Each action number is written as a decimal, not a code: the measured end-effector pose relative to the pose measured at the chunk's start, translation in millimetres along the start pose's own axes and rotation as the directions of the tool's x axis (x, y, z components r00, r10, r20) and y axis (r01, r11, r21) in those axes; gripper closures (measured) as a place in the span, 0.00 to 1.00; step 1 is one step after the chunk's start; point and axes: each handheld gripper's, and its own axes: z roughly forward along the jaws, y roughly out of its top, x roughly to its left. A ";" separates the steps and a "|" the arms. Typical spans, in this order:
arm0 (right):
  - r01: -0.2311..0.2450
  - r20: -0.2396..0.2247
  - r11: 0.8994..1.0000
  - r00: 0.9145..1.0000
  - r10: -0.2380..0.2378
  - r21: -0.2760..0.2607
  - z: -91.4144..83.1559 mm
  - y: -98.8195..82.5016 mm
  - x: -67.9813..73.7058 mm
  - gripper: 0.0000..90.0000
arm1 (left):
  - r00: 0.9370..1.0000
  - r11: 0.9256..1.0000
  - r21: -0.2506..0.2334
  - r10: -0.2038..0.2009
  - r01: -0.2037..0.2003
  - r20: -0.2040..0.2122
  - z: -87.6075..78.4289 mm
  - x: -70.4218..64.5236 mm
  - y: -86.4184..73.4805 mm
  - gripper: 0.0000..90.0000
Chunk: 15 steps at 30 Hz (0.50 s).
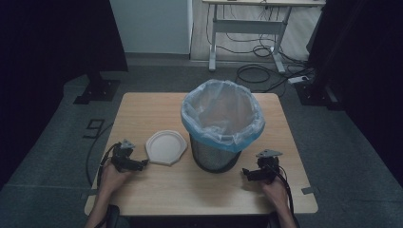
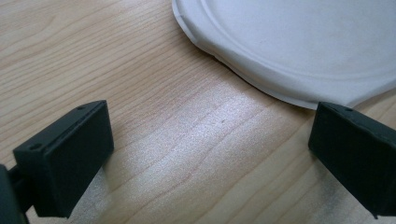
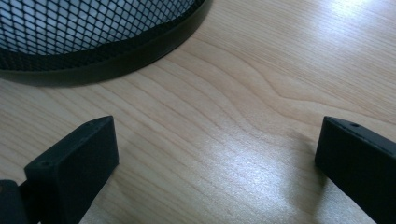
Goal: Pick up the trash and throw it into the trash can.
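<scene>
Both grippers rest empty on the table (image 1: 157, 190).
Left gripper (image 1: 141, 164) jaws spread wide near the paper plate (image 1: 165, 147); right gripper (image 1: 246, 174) equally wide beside the mesh bin (image 1: 216, 156).

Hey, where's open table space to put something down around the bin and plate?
Free: the far-left corner of the table behind the paper plate, and the near strip between the left gripper and right gripper. Crowded: between plate and mesh bin.
</scene>
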 end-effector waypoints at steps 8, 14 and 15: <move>0.002 -0.001 1.000 1.000 -0.002 0.001 0.0 0.0 0.2 0.00 | 1.000 1.000 0.001 0.015 -0.015 0.012 -0.1 1.8 -0.1 0.00; -0.001 0.003 1.000 1.000 0.001 0.000 -0.1 -0.1 0.7 0.00 | 1.000 1.000 0.004 0.020 -0.020 0.018 -0.3 2.9 0.5 0.00; -0.002 0.004 1.000 1.000 0.002 0.001 -0.1 -0.1 0.8 0.00 | 1.000 1.000 0.007 0.019 -0.019 0.019 -0.3 2.9 1.0 0.00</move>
